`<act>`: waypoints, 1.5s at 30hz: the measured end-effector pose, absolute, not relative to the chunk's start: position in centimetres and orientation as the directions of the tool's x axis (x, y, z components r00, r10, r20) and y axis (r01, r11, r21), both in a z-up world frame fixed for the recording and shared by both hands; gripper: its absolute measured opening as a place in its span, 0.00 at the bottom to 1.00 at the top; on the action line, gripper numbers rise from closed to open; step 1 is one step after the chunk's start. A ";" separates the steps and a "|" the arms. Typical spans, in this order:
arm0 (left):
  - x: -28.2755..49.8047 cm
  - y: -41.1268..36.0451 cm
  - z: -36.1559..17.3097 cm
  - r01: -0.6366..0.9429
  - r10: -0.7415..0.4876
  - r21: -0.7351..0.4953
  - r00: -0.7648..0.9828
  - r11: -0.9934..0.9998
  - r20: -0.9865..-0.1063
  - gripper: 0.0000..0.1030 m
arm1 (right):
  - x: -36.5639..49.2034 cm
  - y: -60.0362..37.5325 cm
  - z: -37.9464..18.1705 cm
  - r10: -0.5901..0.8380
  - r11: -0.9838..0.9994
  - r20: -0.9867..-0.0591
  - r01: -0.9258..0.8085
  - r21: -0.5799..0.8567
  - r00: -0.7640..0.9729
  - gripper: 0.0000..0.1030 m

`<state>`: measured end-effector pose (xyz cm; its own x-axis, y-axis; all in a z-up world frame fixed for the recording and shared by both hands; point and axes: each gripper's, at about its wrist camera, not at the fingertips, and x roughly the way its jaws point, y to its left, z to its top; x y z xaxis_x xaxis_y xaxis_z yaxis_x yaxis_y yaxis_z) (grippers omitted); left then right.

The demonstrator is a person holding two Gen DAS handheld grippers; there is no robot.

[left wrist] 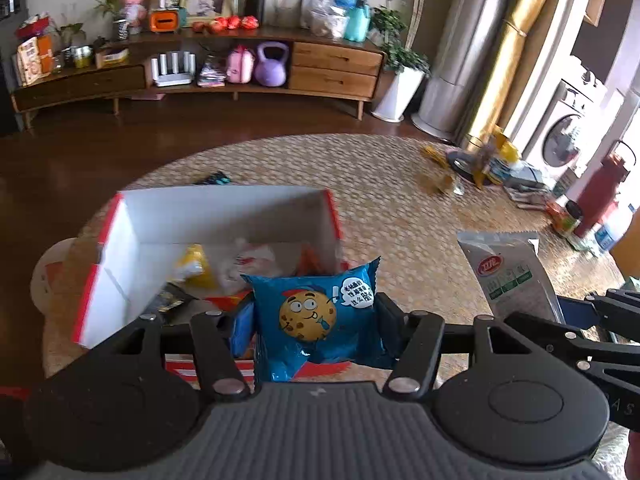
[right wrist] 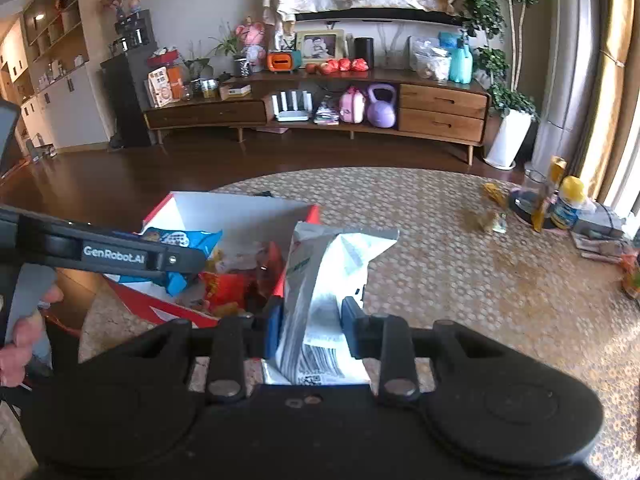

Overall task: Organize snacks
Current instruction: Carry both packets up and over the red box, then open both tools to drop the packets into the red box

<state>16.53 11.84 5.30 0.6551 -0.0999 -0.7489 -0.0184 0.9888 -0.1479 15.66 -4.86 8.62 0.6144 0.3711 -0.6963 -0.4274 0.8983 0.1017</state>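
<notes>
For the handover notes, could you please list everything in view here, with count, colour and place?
cookie packet: one, blue, held over the box's near edge
silver packet: one, silver-white, held beside the box
snack box: one, white inside with red trim, on the woven rug, holding several snacks
woven rug: one, beige, on the dark floor
cabinet: one, brown, along the far wall
kettlebell: one, purple, on the cabinet shelf
left claw: shut on the cookie packet
right claw: shut on the silver packet
hand: one, at the right view's left edge
</notes>
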 end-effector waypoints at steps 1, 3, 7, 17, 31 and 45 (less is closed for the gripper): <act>16.5 12.6 5.4 -0.030 -0.091 -0.146 0.657 0.989 -0.748 0.59 | 15.8 -4.3 8.6 0.378 0.895 -0.696 -0.433 0.105 0.610 0.29; 16.5 13.9 5.4 -0.049 -0.075 -0.142 0.659 0.989 -0.748 0.59 | 16.1 -3.2 8.5 0.384 0.890 -0.697 -0.445 0.104 0.605 0.29; 16.5 16.3 5.0 -0.083 -0.048 -0.136 0.658 0.987 -0.751 0.59 | 16.8 -1.0 8.0 0.397 0.879 -0.703 -0.464 0.108 0.590 0.29; 18.3 21.2 1.7 -0.158 0.024 -0.092 0.610 0.983 -0.792 0.59 | 20.0 4.4 5.4 0.412 0.856 -0.733 -0.506 0.108 0.541 0.29; 21.2 22.6 -3.4 -0.153 0.038 -0.053 0.534 0.987 -0.844 0.59 | 25.8 9.7 2.0 0.403 0.847 -0.774 -0.519 0.114 0.489 0.20; 23.6 22.2 -7.2 -0.133 0.015 -0.053 0.468 0.990 -0.884 0.60 | 27.2 11.1 -0.5 0.403 0.833 -0.810 -0.538 0.131 0.427 0.23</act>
